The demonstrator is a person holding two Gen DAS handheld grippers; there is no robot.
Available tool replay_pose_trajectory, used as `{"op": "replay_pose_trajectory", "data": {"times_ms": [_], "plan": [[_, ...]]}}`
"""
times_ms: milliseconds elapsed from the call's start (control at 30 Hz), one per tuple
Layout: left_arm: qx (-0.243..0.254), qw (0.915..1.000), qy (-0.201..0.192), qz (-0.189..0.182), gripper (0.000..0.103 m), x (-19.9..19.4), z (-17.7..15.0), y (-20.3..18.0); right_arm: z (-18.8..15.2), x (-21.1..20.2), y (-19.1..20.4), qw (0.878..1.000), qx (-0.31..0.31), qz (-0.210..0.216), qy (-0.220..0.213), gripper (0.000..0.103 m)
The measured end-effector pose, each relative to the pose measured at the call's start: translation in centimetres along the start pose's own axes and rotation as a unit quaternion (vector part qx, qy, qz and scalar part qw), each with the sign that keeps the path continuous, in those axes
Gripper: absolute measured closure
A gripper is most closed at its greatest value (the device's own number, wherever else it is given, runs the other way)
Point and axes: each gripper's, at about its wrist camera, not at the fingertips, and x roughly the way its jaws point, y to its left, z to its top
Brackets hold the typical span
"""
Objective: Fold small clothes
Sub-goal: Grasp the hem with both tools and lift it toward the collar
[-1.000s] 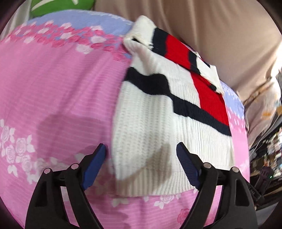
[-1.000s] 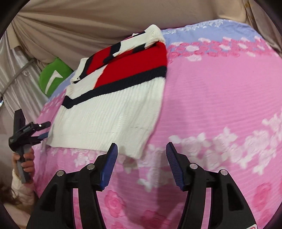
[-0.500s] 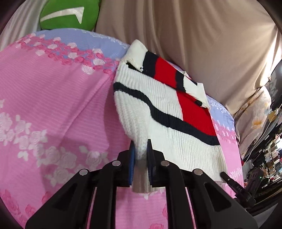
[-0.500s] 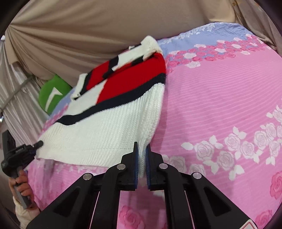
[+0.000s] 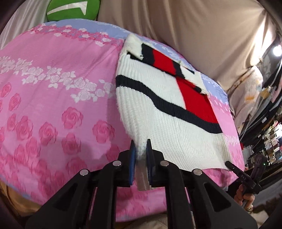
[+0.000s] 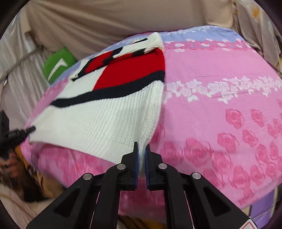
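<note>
Change noted: both tools stood spread over the near hem a second ago; their jaws have just been closing, and each now pinches a hem corner of the knit sweater [image 5: 172, 126].

- Left tool [image 5: 140, 149]: pressed together on the white knit at the sweater's left hem corner, which lifts into a ridge off the bedspread.
- Right tool [image 6: 141, 151]: pressed together on the right hem corner, likewise raised.
- Both views show more of the near bed edge than before, so the hem appears to be drawn toward the person.
- Reading for the task: grasp complete; the hem is judged ready to be carried up over the body toward the collar.

Count:
- Sweater: one, white with navy band and red panel, sleeves already tucked in, lying on the bed with collar at the far end.
- Pink rose-print bedspread [image 5: 52, 105]: one.
- Green cushion [image 5: 72, 8]: one, at the far edge.
- Tools: two.
</note>
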Motion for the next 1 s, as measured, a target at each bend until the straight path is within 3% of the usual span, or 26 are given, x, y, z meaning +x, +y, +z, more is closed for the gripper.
{"op": "replay_pose_trajectory", "data": {"times_ms": [100,167,300,433,533,733,1000], "plan": [[0.025,0.9996,-0.012,-0.005,0.093,-2.1,-1.1,-1.4,-1.4,-1.2,0.9,0.998,-0.050,-0.016,0.026,0.097],[0.034,0.9991,-0.022,-0.012,0.093,-3.2,-0.9,-2.1,-0.9,-2.9,0.9,0.999,-0.043,-0.004,0.010,0.097],[0.061,0.9953,-0.074,-0.011,0.093,-5.0,2.3,-3.7,3.8,-7.7,0.5,0.993,-0.030,0.039,-0.104,0.097],[0.093,0.9869,-0.132,-0.010,0.092,-4.6,7.8,-5.3,9.9,-8.8,1.0,0.978,-0.046,0.065,-0.191,0.097],[0.099,0.9840,-0.148,0.000,0.092,-2.1,12.8,-6.0,14.7,-6.7,1.8,0.973,-0.057,0.048,-0.218,0.097],[0.097,0.9854,-0.130,0.052,0.092,5.6,20.8,-6.3,23.3,0.9,1.7,0.979,-0.019,0.034,-0.202,0.097],[0.079,0.9870,-0.090,0.108,0.092,15.4,26.7,-5.3,30.3,10.8,-1.7,0.987,0.043,0.022,-0.151,0.098]]}}
